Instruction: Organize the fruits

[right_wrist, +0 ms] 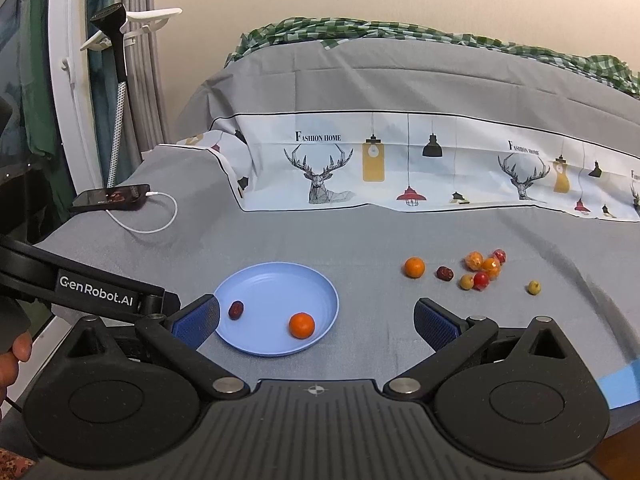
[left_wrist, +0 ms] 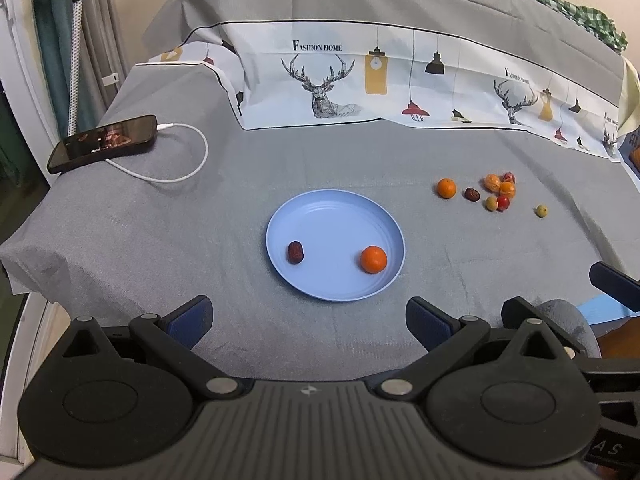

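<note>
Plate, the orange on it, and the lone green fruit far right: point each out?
Plate (left_wrist: pixel 320 216), left wrist view, bare floor near its far rim.
Orange (left_wrist: pixel 373 259), left wrist view, its middle.
Green fruit (right_wrist: pixel 534 287), right wrist view, its middle.

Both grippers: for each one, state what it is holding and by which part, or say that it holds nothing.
Neither holds anything. The left gripper and the right gripper are both open with nothing between their fingers, above the grey cloth.

The left tool (left_wrist: pixel 308 322) is wide open and empty above the grey bench (left_wrist: pixel 160 240). The blue plate (left_wrist: pixel 320 216) holds one orange (left_wrist: pixel 373 259) and one dark date (left_wrist: pixel 296 252). More small fruits (left_wrist: pixel 496 192) lie to the right.
</note>
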Tool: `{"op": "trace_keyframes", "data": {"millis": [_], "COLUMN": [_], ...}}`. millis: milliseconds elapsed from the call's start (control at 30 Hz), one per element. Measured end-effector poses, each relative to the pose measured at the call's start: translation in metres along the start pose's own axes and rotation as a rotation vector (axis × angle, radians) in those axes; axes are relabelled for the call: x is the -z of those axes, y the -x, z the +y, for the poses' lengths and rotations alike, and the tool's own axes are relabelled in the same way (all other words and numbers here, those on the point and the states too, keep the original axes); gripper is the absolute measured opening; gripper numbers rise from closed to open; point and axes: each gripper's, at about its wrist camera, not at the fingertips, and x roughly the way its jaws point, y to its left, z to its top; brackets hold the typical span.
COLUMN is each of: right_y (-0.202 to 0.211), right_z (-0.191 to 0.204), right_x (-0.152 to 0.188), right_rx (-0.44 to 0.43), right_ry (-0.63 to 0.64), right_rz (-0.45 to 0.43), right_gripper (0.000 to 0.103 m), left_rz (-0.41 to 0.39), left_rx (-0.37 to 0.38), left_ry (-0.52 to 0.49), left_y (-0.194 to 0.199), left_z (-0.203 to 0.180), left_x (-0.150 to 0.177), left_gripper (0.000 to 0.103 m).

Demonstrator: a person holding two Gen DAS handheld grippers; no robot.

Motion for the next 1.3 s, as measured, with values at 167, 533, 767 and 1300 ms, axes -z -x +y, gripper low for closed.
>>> {"op": "trace_keyframes", "data": {"millis": [167, 533, 767, 1300], "right_y": [0.002, 0.009, 0.006, -0.019], "right_z": [0.001, 0.001, -0.004, -0.024], "right_x": [-0.001, -0.002, 0.0, 0.003], "right_rx": [-0.003, 0.008, 0.006, -0.046], "right_ry": [0.005, 0.044, 0.021, -0.047], "right_rz": [-0.006, -0.026, -0.012, 0.03], "right_gripper": [0.102, 0.102, 0.102, 0.102], "left_rz": [-0.011, -0.047, -0.038, 0.031], "left_rx": [-0.011, -0.02, -0.03, -0.052], "left_ry": [-0.007, -0.026, -0.021, -0.027], "left_y": [0.006, 0.016, 0.011, -0.019], "left_z": [-0.001, -0.012, -0.011, -0.021], "left_x": [-0.001, -0.013, -0.015, -0.029], "left_gripper": [0.103, 0.103, 0.103, 0.103]}}
